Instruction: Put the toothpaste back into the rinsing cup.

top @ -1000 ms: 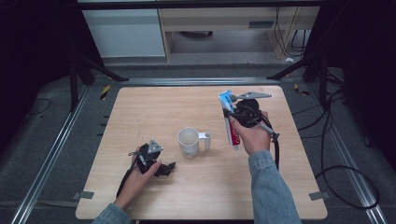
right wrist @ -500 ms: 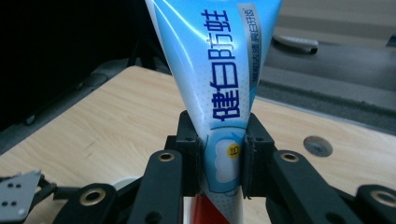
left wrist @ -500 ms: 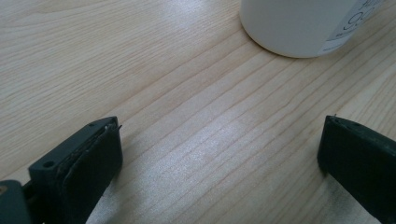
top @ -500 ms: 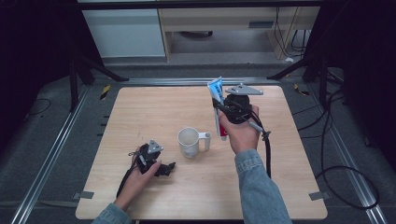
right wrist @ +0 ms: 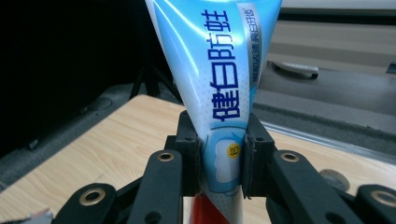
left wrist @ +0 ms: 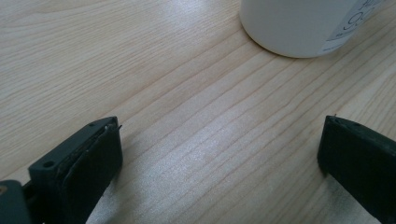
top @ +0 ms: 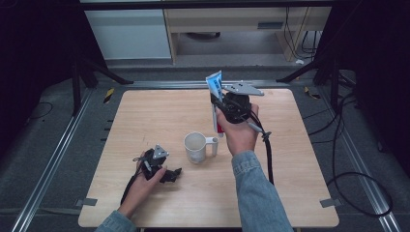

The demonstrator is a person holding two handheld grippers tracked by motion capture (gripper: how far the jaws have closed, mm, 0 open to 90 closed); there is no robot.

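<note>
- The right gripper point(top: 218, 107) is clamped on a blue-and-white plastic toothpaste tube with a red lower end point(top: 216, 96); its black jaws pinch the tube from both sides.
- The tube stands nearly upright above the pale wooden table point(top: 145, 121), flat crimped end uppermost, just behind the white ceramic mug point(top: 196, 147).
- The left gripper point(top: 167, 175) rests low at the table's near left, jaws spread wide with only bare wood between them.
- In the left gripper view the mug's base point(left wrist: 299, 28) sits ahead of the jaws, apart from them.
</note>
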